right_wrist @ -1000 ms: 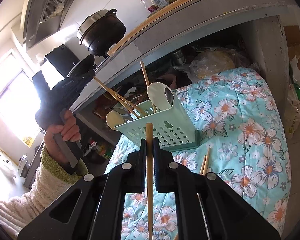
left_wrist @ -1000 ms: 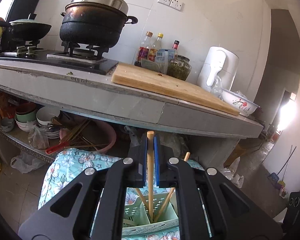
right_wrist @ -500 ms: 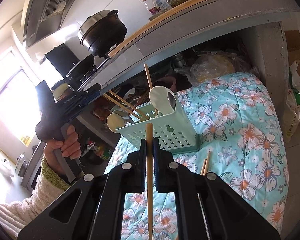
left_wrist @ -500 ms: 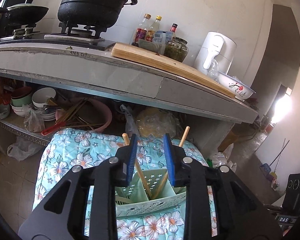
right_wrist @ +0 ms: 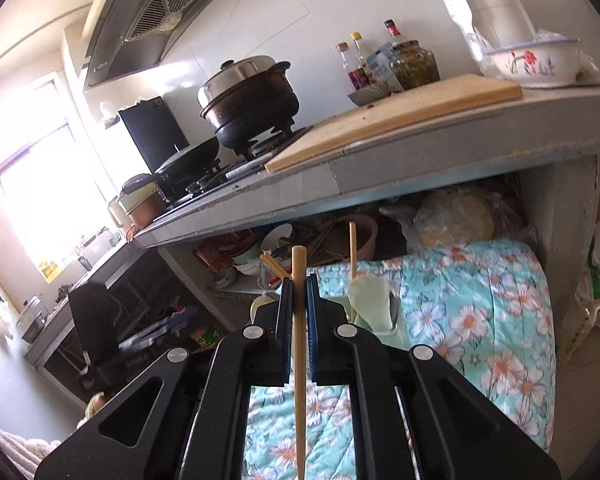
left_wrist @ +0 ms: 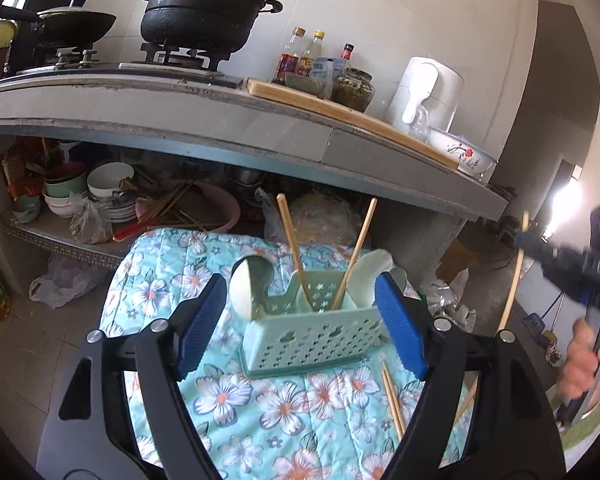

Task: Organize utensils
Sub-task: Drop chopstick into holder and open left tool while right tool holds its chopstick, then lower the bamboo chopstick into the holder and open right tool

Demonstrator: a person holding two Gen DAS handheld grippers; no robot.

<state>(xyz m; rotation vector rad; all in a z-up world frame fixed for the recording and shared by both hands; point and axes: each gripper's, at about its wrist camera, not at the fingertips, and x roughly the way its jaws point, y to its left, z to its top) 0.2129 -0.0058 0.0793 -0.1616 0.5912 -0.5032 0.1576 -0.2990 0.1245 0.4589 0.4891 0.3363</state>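
A mint-green utensil caddy [left_wrist: 312, 332] stands on the floral cloth [left_wrist: 172, 280]. It holds two wooden chopsticks [left_wrist: 294, 248] and two pale spoons [left_wrist: 244, 284]. My left gripper [left_wrist: 300, 320] is wide open and empty, its blue pads on either side of the caddy, nearer the camera. Two loose chopsticks [left_wrist: 392, 396] lie on the cloth right of the caddy. My right gripper [right_wrist: 299, 296] is shut on a wooden chopstick [right_wrist: 299, 340], held upright above the cloth; it also shows in the left wrist view [left_wrist: 514, 280]. The caddy [right_wrist: 380, 320] sits just beyond it.
A grey counter [left_wrist: 220, 120] overhangs the cloth, carrying a black pot [left_wrist: 204, 12], a cutting board [left_wrist: 340, 112], bottles, a white kettle [left_wrist: 428, 92] and a bowl. Bowls and plates [left_wrist: 100, 184] fill the shelf below. Plastic bags lie on the floor.
My left gripper let go of its chopstick into the caddy, opened wide and drew back. My right gripper swung higher towards the caddy, still holding its chopstick.
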